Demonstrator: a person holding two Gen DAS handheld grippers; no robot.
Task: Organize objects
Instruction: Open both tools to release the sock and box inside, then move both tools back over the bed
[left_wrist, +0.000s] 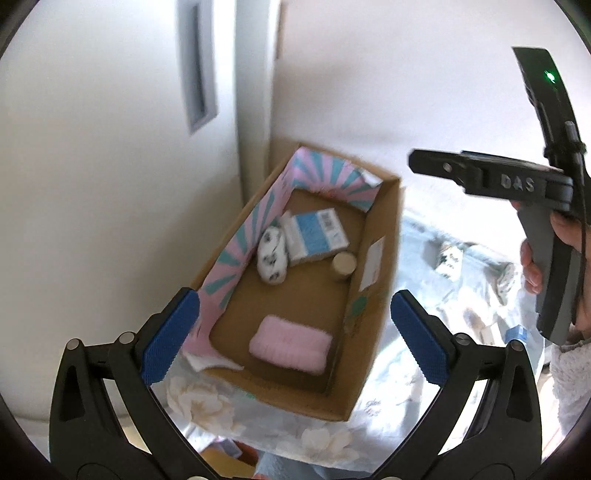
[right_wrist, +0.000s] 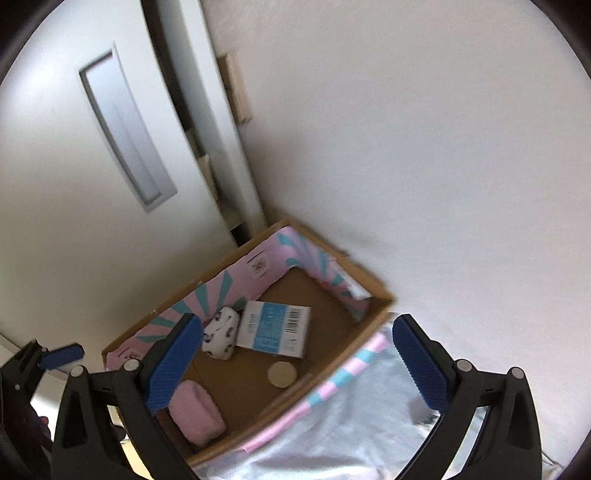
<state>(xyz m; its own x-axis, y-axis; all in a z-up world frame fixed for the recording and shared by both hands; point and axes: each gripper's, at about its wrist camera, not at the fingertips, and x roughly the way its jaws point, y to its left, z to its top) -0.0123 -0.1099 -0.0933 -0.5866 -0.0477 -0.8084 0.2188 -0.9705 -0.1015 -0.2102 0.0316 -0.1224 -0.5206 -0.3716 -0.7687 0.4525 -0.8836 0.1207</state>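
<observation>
An open cardboard box with pink and teal lining sits on a floral cloth against the wall; it also shows in the right wrist view. Inside lie a pink folded cloth, a white patterned roll, a blue-and-white packet and a small beige round container. My left gripper is open and empty above the box. My right gripper is open and empty above the box; its body shows at the right of the left wrist view.
The floral cloth covers the surface right of the box, with a white patterned roll, another pale item and a small blue object lying on it. A white door with a grey recessed handle stands at left, a white wall behind.
</observation>
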